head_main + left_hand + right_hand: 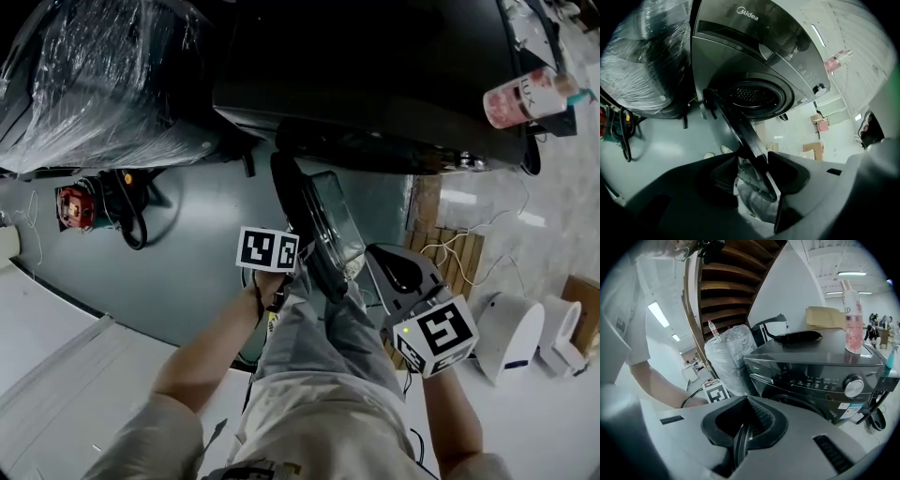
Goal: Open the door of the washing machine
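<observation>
A dark front-loading washing machine [375,75] stands ahead of me, and its round door [323,220] is swung out towards me. My left gripper [307,257] straddles the door's edge. In the left gripper view the door's rim [740,131] runs between the jaws of the left gripper [757,173], close against the right pad, with a gap and the door glass on the left side. Behind it the drum opening [752,96] is uncovered. My right gripper [389,267] hovers right of the door, off it. In its own view the right gripper [743,441] is shut and empty, facing the machine [811,366].
A plastic-wrapped appliance [94,84] stands left of the machine. A pink bottle [520,94] rests on the machine's top. A red tool with cables [80,206] lies on the floor at left. A wooden pallet [455,253] and white items [511,333] are at right.
</observation>
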The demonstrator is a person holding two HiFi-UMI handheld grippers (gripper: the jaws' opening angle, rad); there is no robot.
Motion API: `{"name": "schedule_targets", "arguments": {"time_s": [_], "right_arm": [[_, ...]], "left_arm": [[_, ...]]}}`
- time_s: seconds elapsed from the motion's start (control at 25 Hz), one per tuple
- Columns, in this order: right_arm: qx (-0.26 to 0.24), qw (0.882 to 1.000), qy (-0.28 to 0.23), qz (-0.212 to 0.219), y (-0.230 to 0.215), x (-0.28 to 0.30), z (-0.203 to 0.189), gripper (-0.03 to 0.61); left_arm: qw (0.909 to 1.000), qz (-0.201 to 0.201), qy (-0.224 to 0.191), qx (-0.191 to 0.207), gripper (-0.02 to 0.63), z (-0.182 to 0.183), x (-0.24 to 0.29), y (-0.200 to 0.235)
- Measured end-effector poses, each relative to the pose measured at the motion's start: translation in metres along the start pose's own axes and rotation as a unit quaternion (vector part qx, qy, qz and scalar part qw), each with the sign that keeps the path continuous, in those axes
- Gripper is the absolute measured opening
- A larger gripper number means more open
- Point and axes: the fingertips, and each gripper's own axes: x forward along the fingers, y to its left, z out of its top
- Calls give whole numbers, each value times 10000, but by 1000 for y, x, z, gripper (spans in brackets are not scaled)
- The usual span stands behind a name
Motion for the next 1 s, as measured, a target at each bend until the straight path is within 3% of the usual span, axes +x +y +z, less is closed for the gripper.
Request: {"name": "schedule_targets", "arguments": {"time_s": [0.8, 1.0], "right_arm": [[-220, 9960, 365, 791, 70, 86, 1, 23], [-281, 9946, 420, 903, 84, 102, 4, 23]], "left_arm": [[9980, 77, 259, 576, 173, -27, -50, 85], [9938, 141, 406, 1021, 170, -28, -63, 109]]}}
